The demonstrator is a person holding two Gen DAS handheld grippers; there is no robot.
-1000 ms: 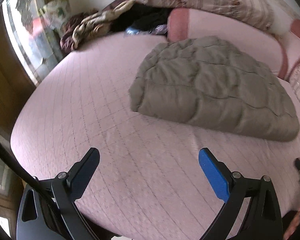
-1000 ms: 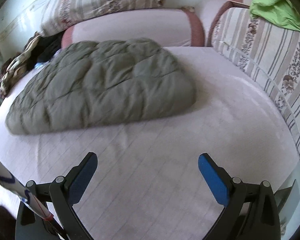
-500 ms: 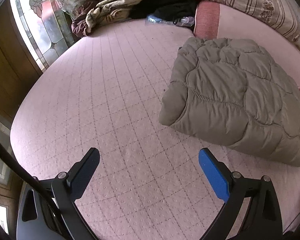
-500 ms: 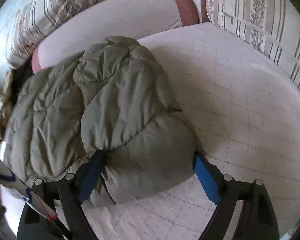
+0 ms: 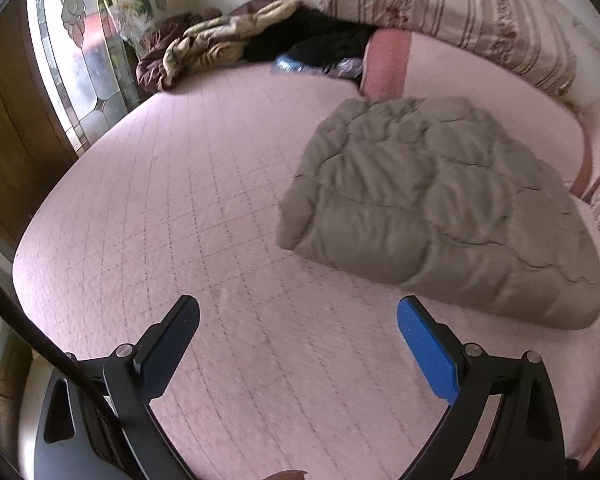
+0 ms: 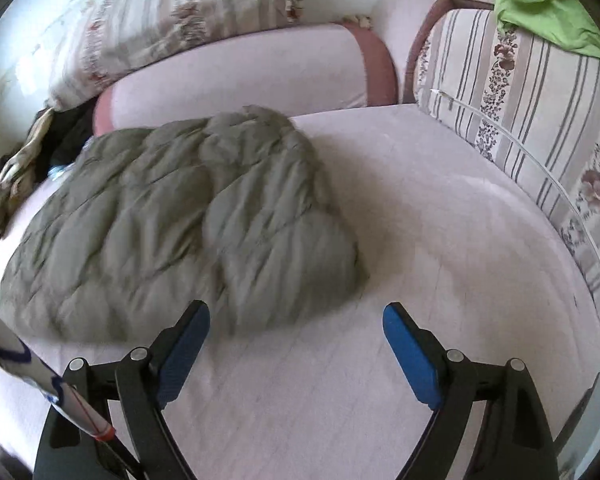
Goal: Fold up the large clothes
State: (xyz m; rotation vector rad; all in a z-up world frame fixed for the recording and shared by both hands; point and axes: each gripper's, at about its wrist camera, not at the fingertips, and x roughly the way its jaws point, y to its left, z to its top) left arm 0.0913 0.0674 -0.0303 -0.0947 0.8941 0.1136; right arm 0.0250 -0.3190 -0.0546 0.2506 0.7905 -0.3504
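Lying folded on the pink quilted bed [image 5: 148, 216], the grey-green puffer jacket [image 5: 440, 216] rested beyond both grippers; left gripper [image 5: 298, 332] and right gripper [image 6: 296, 332] jaws stood spread, pinching nothing.

Bed: my view is filled by a pink quilted mattress [image 5: 204, 216].
Window: leaded glass panes [image 5: 80, 60] on my left, daylight coming through.
Woodwork: dark wood panelling [image 5: 8, 128] beside the panes.
Cushions: striped floral bolsters [image 6: 520, 112] along the far edge.
Corner: a green cloth [image 6: 540, 8] on top.
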